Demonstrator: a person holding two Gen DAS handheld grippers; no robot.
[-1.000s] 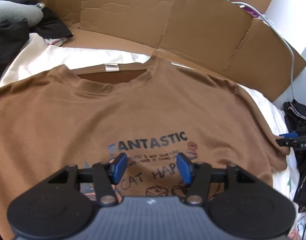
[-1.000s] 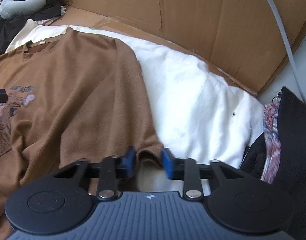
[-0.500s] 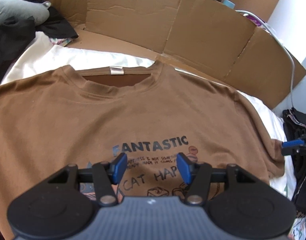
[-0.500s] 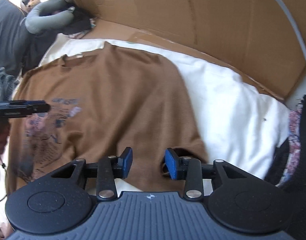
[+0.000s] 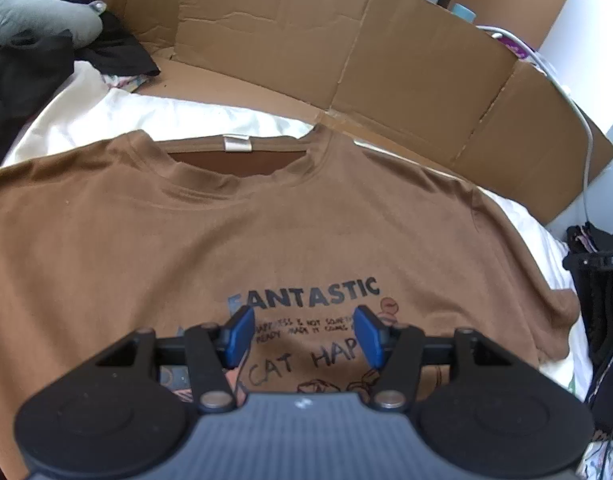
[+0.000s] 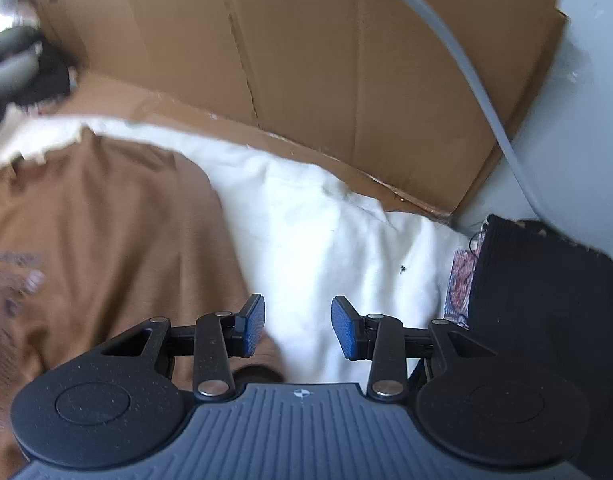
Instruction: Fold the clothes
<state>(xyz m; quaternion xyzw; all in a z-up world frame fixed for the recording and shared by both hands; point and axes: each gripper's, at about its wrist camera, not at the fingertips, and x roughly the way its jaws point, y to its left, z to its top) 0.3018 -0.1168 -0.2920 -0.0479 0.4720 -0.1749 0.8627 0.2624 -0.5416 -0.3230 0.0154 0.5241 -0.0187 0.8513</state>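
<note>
Hovering over the printed chest of the brown T-shirt (image 5: pixel 154 248), the left gripper (image 5: pixel 304 330) stands spread and empty — the right gripper (image 6: pixel 297 326), likewise spread, holds nothing above the sleeve edge. Beyond, the shirt lies flat on a white sheet (image 6: pixel 318 224) — cardboard (image 5: pixel 290 44) walls behind.

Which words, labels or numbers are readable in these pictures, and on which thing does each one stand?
"FANTASTIC": printed on the chest of the brown T-shirt.
"CAT HAP", cut off by the left gripper: on the same shirt, lower.
Two small print lines between them: too small to read surely.
White neck tag: no text readable.
White letters on the black device at the right edge: too small and cut off to read.
Right wrist view: the print is blurred, unreadable.
</note>
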